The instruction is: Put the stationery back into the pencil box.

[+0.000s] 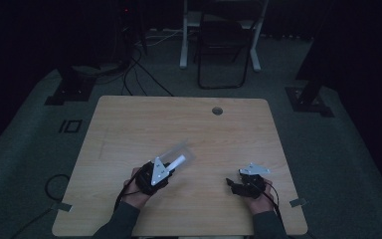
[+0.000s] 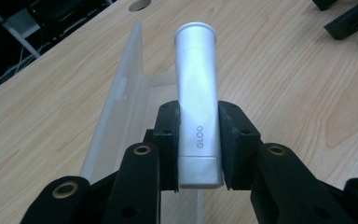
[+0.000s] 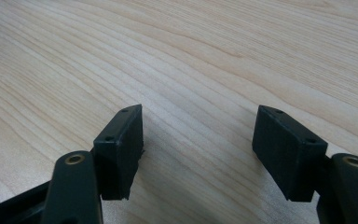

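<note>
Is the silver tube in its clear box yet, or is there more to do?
Done so far: the left tool has the silver tube pinched tight. In hand: the tube is held over the open clear box on the table. The right tool waits open with nothing in it. Whether the tube is going in or coming out, I cannot tell.

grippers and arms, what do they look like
Both are black. The left gripper has blocky rectangular pads with small screw holes and brass-coloured rivets at the linkage joints, and so does the right gripper. In the high view each carries a grey three-cornered plate on top and trails a black cable. The person wears dark grey long sleeves.
</note>
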`<action>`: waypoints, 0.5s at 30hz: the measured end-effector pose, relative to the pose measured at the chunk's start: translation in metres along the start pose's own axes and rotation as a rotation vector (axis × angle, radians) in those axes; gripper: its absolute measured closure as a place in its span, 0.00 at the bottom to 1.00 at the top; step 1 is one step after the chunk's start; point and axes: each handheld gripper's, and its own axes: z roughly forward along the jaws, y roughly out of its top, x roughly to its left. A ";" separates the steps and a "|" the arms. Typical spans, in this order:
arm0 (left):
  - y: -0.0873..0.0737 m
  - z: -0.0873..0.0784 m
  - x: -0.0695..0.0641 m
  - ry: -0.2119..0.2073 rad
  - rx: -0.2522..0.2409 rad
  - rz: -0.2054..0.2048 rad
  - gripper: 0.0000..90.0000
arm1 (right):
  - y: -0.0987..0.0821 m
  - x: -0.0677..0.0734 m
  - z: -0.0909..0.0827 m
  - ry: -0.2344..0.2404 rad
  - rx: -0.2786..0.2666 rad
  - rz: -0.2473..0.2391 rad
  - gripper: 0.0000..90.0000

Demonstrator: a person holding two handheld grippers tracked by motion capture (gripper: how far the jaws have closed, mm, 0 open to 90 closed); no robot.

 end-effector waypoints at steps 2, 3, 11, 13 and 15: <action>0.000 0.001 0.001 0.001 0.002 -0.003 0.79 | 0.000 0.000 0.000 0.000 0.000 0.000 0.37; 0.000 0.002 0.001 0.000 0.005 -0.005 0.79 | 0.000 0.000 0.000 0.000 0.000 0.000 0.37; -0.002 0.008 0.004 -0.003 0.020 -0.013 0.79 | 0.000 0.000 0.000 0.000 0.000 0.000 0.37; -0.003 0.009 0.005 0.003 0.029 -0.014 0.79 | 0.000 0.000 0.000 0.000 0.000 0.000 0.37; -0.004 0.011 0.005 0.008 0.035 -0.014 0.79 | 0.000 0.000 0.000 0.000 0.000 0.000 0.37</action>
